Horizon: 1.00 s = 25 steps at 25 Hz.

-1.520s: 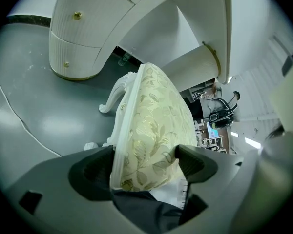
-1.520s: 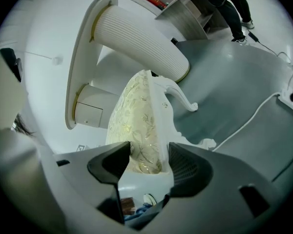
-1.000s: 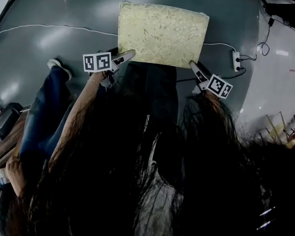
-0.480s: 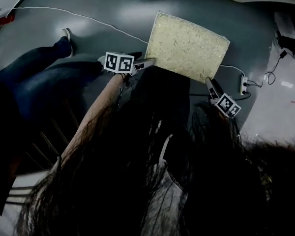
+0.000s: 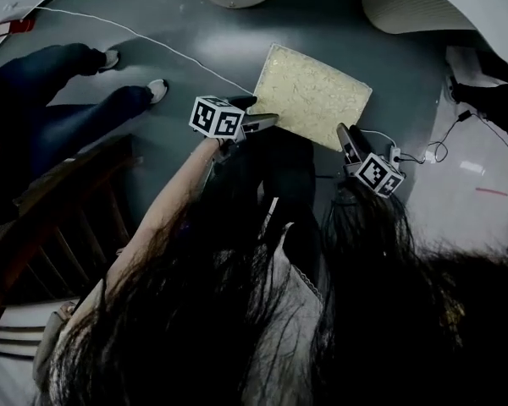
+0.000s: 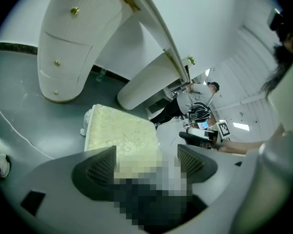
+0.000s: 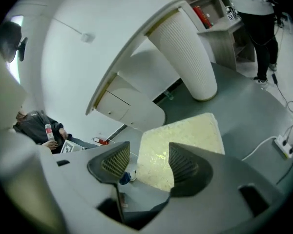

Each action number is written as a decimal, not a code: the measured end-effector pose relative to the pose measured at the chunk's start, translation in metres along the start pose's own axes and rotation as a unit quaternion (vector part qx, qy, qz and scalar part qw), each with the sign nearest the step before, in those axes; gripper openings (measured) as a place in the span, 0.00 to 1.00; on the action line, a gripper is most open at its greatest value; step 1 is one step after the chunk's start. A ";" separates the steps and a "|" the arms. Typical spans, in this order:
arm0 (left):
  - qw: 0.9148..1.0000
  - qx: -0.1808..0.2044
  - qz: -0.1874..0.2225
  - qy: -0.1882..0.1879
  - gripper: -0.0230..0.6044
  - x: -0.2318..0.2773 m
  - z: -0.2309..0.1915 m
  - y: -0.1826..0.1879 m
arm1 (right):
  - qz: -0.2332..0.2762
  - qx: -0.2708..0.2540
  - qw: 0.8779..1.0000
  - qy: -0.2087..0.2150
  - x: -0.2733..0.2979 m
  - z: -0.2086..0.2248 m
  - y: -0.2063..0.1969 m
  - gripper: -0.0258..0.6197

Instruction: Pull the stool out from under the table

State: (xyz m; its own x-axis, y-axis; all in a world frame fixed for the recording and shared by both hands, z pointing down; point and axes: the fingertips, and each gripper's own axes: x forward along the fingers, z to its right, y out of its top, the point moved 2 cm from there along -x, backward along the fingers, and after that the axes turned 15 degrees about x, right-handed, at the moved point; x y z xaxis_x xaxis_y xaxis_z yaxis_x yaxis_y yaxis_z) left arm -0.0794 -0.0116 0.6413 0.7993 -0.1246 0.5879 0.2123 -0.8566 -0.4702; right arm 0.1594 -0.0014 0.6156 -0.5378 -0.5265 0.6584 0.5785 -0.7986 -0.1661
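The left tool [image 5: 268, 122] and right tool [image 5: 343, 132] sit at the near corners of the stool [image 5: 315, 93], both with jaws wide and empty.

Both tools reach forward, one at each near corner of the stool [image 5: 313, 96].
The left tool [image 5: 262, 123] points sideways at the stool's near left corner. Its jaws stand apart and clamp nothing. Its marker cube [image 5: 216, 117] faces up, and the bare left forearm [image 5: 165, 214] stretches straight back from it. The right tool [image 5: 345, 135] points away from the body at the stool's near right corner, jaws likewise spread and empty, its cube [image 5: 378, 174] at the rear. The right arm is hidden under hair [image 5: 381, 294].
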 end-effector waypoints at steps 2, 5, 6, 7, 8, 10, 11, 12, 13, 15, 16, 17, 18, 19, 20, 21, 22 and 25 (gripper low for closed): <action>1.000 0.018 0.020 -0.007 0.68 -0.010 0.022 0.021 | 0.017 -0.017 1.000 0.012 -0.009 -0.027 0.011 0.44; 0.997 0.044 0.057 -0.010 0.67 -0.028 0.050 0.055 | 0.032 -0.040 0.998 0.035 -0.025 -0.072 0.017 0.44; 0.996 0.054 0.067 -0.012 0.67 -0.034 0.058 0.065 | 0.035 -0.045 0.998 0.039 -0.031 -0.085 0.015 0.44; 0.995 0.065 0.074 -0.015 0.67 -0.041 0.066 0.074 | 0.039 -0.049 0.997 0.041 -0.036 -0.096 0.013 0.44; 0.994 0.078 0.078 -0.019 0.67 -0.047 0.074 0.083 | 0.044 -0.052 0.997 0.044 -0.042 -0.106 0.009 0.44; 0.990 0.108 0.081 -0.032 0.67 -0.061 0.088 0.097 | 0.059 -0.056 0.995 0.052 -0.052 -0.127 0.001 0.44; 0.988 0.122 0.083 -0.037 0.67 -0.069 0.095 0.103 | 0.066 -0.058 0.994 0.058 -0.057 -0.137 -0.003 0.43; 0.986 0.134 0.086 -0.040 0.67 -0.076 0.101 0.108 | 0.073 -0.060 0.994 0.062 -0.062 -0.147 -0.007 0.43; 0.985 0.143 0.091 -0.042 0.67 -0.084 0.107 0.111 | 0.078 -0.063 0.993 0.065 -0.066 -0.155 -0.011 0.42; 0.982 0.151 0.106 -0.044 0.66 -0.098 0.118 0.113 | 0.083 -0.073 0.992 0.067 -0.075 -0.167 -0.021 0.40; 0.980 0.153 0.117 -0.045 0.64 -0.105 0.123 0.114 | 0.085 -0.079 0.991 0.067 -0.080 -0.173 -0.026 0.39; 0.978 0.153 0.131 -0.045 0.61 -0.113 0.128 0.115 | 0.087 -0.085 0.990 0.067 -0.083 -0.177 -0.031 0.38; 0.976 0.154 0.146 -0.044 0.56 -0.120 0.131 0.118 | 0.090 -0.089 0.990 0.067 -0.087 -0.182 -0.033 0.38; 0.974 0.155 0.160 -0.043 0.49 -0.127 0.134 0.123 | 0.093 -0.092 0.989 0.067 -0.090 -0.186 -0.035 0.37; 0.972 0.156 0.173 -0.042 0.43 -0.132 0.137 0.127 | 0.096 -0.095 0.988 0.069 -0.095 -0.191 -0.036 0.37; 0.969 0.158 0.183 -0.041 0.41 -0.136 0.141 0.131 | 0.099 -0.097 0.988 0.070 -0.099 -0.194 -0.037 0.36; 0.968 0.161 0.190 -0.040 0.39 -0.139 0.144 0.134 | 0.101 -0.100 0.987 0.072 -0.104 -0.197 -0.038 0.35; 0.963 0.173 0.203 -0.042 0.35 -0.147 0.155 0.141 | 0.102 -0.110 0.986 0.075 -0.114 -0.205 -0.044 0.34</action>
State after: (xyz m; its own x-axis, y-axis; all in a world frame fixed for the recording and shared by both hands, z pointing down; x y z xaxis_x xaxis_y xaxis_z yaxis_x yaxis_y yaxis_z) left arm -0.0797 -0.0368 0.3870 0.8955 -0.3603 0.2614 0.0362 -0.5262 -0.8496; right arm 0.0698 0.0336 0.3977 -0.5191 -0.7064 0.4812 0.5459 -0.7072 -0.4493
